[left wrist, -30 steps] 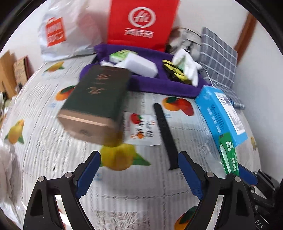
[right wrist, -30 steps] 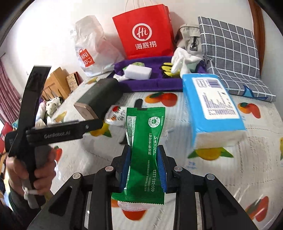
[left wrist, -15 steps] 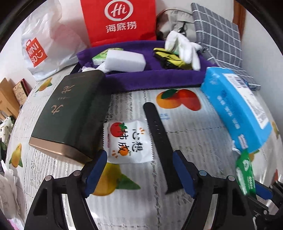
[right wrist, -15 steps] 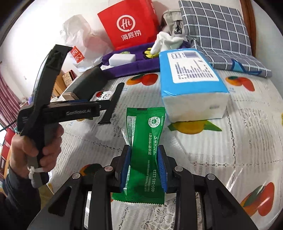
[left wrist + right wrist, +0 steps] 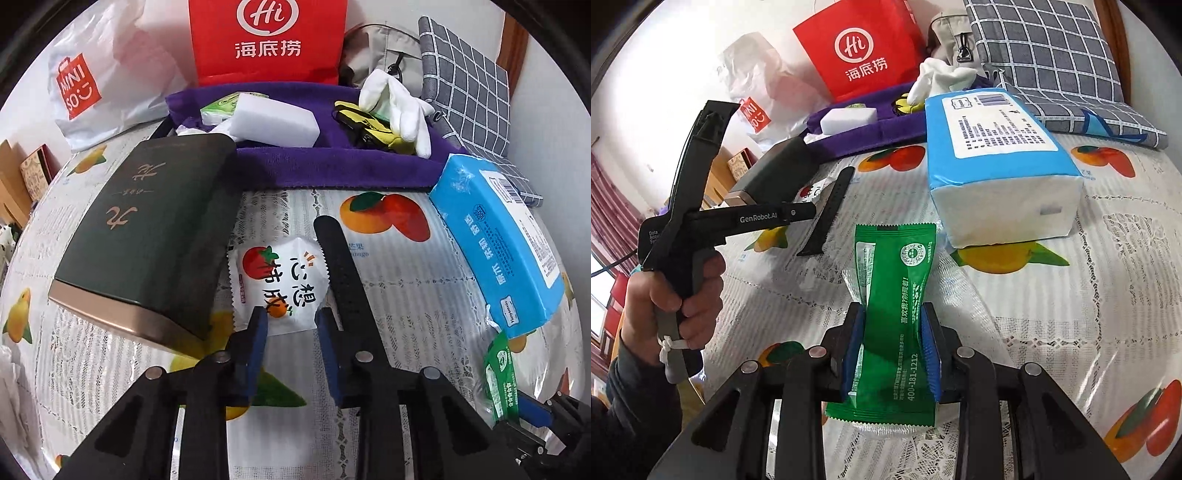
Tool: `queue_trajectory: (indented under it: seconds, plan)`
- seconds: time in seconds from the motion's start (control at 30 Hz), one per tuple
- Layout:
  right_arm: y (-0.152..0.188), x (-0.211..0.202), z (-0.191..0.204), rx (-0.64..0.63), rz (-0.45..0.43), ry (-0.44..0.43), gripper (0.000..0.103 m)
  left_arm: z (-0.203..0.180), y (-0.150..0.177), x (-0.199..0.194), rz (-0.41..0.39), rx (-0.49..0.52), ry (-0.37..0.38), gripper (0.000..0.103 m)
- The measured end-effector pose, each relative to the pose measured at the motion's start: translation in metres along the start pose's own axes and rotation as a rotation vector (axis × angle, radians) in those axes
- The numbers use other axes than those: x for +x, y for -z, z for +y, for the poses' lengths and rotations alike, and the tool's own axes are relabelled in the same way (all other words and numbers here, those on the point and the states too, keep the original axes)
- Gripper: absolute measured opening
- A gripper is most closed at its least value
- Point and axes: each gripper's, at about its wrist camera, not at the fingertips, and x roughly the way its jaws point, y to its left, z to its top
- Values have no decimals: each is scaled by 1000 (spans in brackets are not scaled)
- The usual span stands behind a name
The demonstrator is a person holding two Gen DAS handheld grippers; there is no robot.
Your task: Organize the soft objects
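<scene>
Soft objects, current holdings. Green sachet [image 5: 897, 314]: clamped between the fingers of the right gripper [image 5: 892, 349], pinched in at the waist, held just above the worktop [image 5: 1052, 317], its upper end pointing toward the tissues.

White sachet [image 5: 280, 288], printed with a tomato and an orange: flat on the worktop, between the dark green box [image 5: 147, 236] and the black strap [image 5: 343, 280]. Its near edge sits between the fingers of the left gripper [image 5: 290, 328]. These have just been closing and stand close to either side of it; whether the pads already press on it cannot be told.

Blue tissue pack [image 5: 997, 162]: on the worktop, to the right of the strap, beyond the green sachet.

Purple cloth tray [image 5: 332, 170]: at the far edge of the worktop. Contents: white sponge block [image 5: 280, 123], small green packet [image 5: 218, 109] behind it, yellow-and-black item [image 5: 369, 127], white glove [image 5: 399, 107] draped over the right side.

Behind the tray: red paper bag [image 5: 269, 40], white plastic bag [image 5: 92, 81] to its left, grey checked cushion [image 5: 469, 81] to its right.

Worktop cover: lace-pattern cloth with fruit prints under clear film.

Person's left hand [image 5: 676, 299]: wrapped around the left gripper's handle, dark sleeve at the wrist.
</scene>
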Motion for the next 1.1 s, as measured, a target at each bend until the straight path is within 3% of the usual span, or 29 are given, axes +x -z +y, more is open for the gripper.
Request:
queue_trajectory:
  seconds: [0.03, 0.1, 0.2, 0.5, 0.9, 0.97, 1.0, 1.1]
  plan:
    - [0, 0, 0, 2, -1, -2, 32, -1, 0, 0, -3, 2, 0, 23]
    - [0, 0, 0, 3, -1, -3, 32, -4, 0, 0, -3, 1, 26, 8]
    - [-1, 0, 0, 1, 3, -1, 32, -7, 1, 1, 5, 10, 50, 3]
    - [-1, -6, 8, -12, -12, 6, 32, -2, 21, -14, 29, -15, 117, 2]
    - [4, -23, 23, -15, -48, 8, 31, 24, 77, -57, 82, -4, 114, 3]
    - [4, -29, 26, -13, -63, -8, 31, 31, 80, -60, 75, -24, 120, 8]
    - [4, -31, 27, -15, -69, -8, 31, 33, 81, -61, 74, -29, 124, 21]
    - [4, -43, 30, -16, -93, -15, 31, 42, 83, -63, 63, -69, 127, 44]
